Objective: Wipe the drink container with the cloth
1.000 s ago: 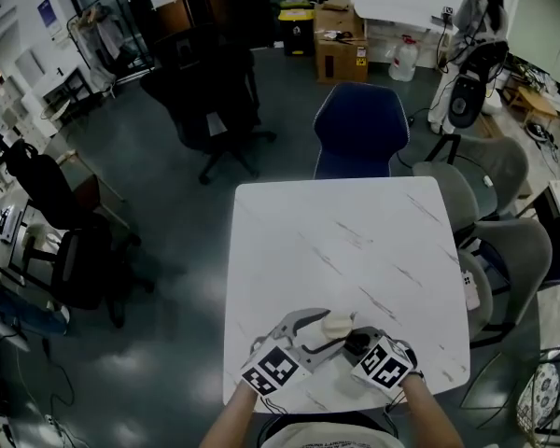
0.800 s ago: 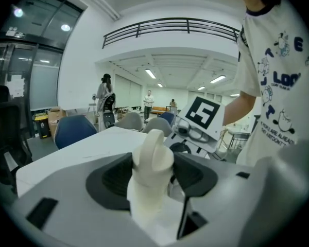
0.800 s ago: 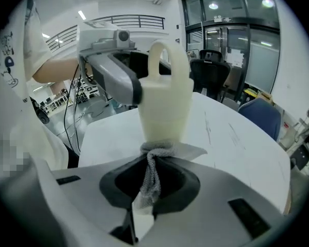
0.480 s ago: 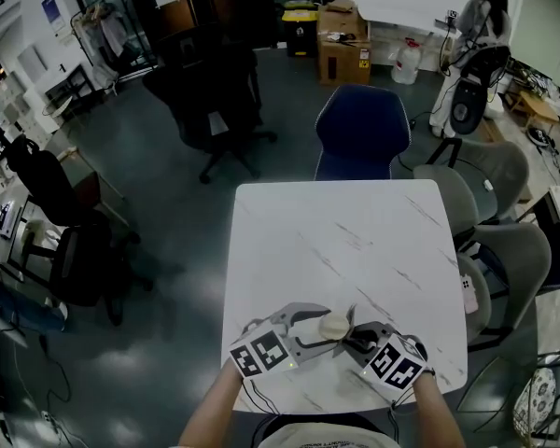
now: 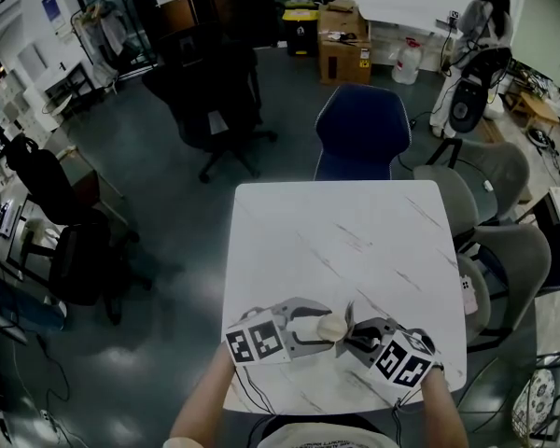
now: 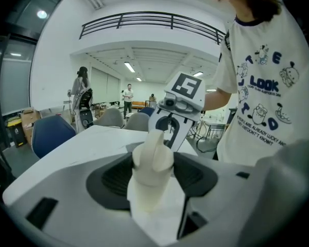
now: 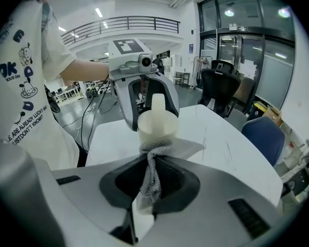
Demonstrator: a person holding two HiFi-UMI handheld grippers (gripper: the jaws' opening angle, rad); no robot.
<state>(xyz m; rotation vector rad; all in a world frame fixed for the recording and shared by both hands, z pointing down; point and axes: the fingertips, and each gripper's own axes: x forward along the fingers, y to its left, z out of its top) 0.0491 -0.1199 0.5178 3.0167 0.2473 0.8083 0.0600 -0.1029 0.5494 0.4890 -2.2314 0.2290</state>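
White stone table (image 5: 355,241) sits under everything. On the left side, the left gripper (image 5: 323,328) has its jaws wide but squeezing the cream drink container (image 6: 152,161). It holds the container over the near part of the table, close to the person. The right gripper (image 7: 154,184) has its jaws pinched tight on the grey cloth (image 7: 153,163), and the cloth touches the container from below. Since a moment ago the left gripper has turned the container a bit, and the right gripper has lifted the cloth a little. I think the wiping is going on now, with a new side meeting the cloth.
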